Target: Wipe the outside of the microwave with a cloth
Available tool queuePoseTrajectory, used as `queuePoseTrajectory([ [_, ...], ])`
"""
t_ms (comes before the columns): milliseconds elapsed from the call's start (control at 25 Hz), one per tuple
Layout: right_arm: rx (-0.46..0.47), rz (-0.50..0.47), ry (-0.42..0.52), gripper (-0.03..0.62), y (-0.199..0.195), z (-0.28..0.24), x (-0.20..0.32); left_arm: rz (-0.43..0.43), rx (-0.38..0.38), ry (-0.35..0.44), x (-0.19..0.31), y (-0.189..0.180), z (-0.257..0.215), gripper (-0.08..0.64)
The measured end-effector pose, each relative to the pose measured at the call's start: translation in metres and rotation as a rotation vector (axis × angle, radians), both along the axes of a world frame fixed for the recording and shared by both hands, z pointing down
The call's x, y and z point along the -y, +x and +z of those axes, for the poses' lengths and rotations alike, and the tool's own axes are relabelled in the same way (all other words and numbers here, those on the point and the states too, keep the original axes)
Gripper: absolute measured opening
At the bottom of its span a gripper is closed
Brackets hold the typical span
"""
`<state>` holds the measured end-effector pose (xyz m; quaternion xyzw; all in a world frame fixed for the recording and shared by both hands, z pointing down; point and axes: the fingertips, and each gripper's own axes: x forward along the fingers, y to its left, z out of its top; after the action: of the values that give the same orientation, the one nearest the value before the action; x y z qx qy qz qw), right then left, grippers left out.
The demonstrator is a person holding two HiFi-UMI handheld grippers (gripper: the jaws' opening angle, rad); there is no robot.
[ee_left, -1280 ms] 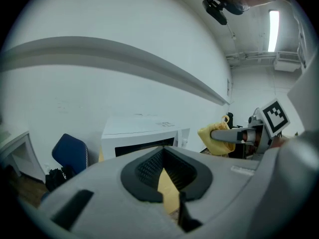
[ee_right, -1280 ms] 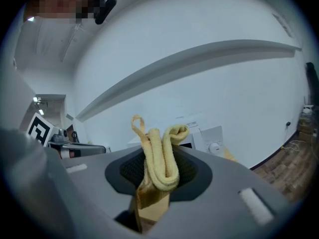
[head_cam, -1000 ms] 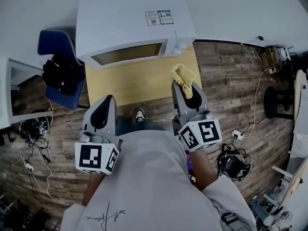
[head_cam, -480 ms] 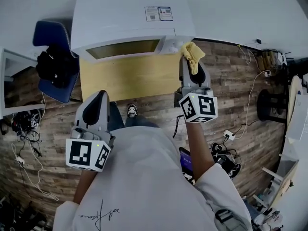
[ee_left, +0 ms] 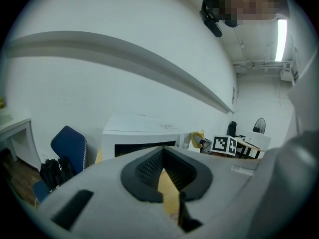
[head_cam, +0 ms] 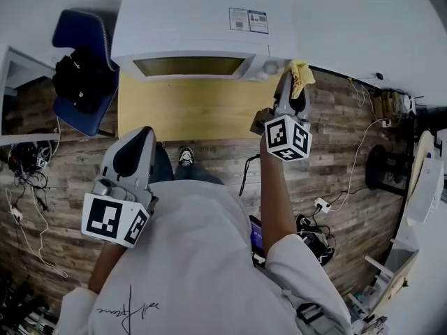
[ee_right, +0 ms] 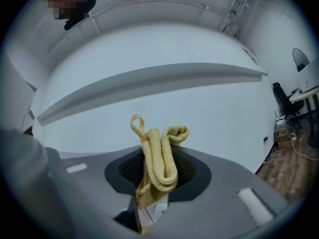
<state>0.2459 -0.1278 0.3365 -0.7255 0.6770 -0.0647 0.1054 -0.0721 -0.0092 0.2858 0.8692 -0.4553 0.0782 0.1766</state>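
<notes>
A white microwave (head_cam: 195, 26) with a dark glass door stands on a yellow table (head_cam: 185, 110). My right gripper (head_cam: 293, 82) is shut on a folded yellow cloth (head_cam: 300, 72), held at the microwave's front right corner beside the control knobs. In the right gripper view the cloth (ee_right: 158, 161) sticks up between the jaws. My left gripper (head_cam: 136, 152) hangs back over the table's near edge, shut with nothing in it. The left gripper view shows the microwave (ee_left: 142, 136) ahead and the cloth (ee_left: 198, 136) at its right.
A blue chair (head_cam: 84, 72) with a black bag on it stands left of the table. A white desk edge (head_cam: 14, 96) lies at far left. Cables (head_cam: 363, 138) run over the wooden floor on the right.
My right gripper has carried the cloth forward and up from above the table to the microwave's front right corner. The left gripper has stayed low near the table's edge.
</notes>
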Motion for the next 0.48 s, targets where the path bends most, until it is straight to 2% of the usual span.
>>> queuePoseTrajectory([
  [480, 0.03, -0.025, -0.005, 0.121, -0.024, 0.01, 0.015, 0.008, 0.018, -0.021, 0.006, -0.007, 0.005, -0.005],
])
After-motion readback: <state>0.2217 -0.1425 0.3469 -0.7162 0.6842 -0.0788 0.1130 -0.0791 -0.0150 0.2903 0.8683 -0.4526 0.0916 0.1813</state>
